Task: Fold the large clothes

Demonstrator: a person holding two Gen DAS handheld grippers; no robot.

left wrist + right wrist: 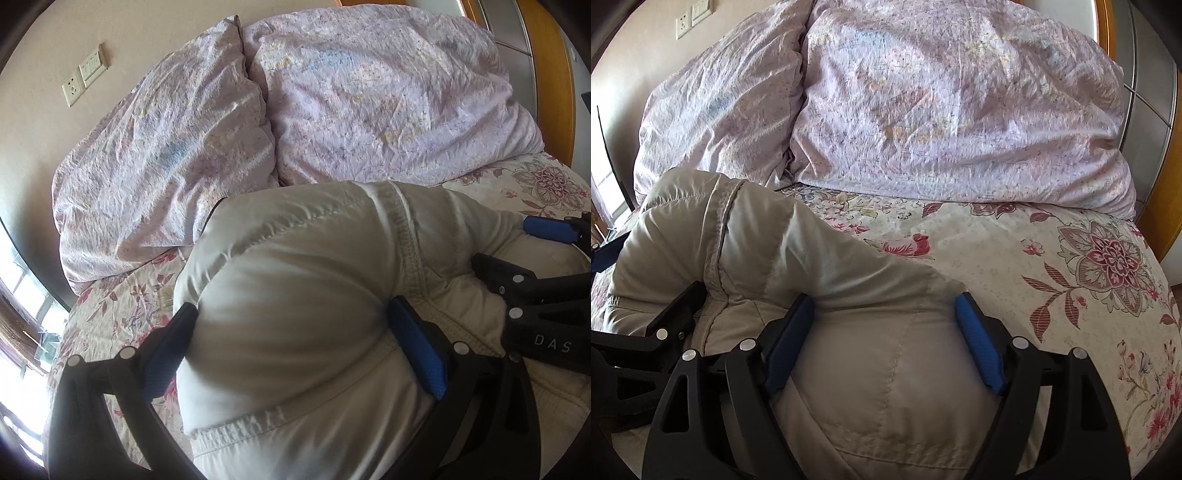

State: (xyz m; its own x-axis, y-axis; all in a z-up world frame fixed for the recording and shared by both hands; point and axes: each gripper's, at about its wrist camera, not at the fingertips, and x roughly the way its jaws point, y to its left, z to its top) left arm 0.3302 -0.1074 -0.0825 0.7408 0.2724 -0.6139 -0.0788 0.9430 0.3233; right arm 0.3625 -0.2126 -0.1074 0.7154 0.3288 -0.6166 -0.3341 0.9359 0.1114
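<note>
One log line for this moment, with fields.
task: fold | item: jacket on bed | left gripper: open, around jacket | right gripper: open, around jacket

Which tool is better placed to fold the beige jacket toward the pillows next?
Probably the left tool: its open pads straddle the larger bulge of the beige jacket, facing the pillows. The right tool straddles a smaller part near the edge.
</note>
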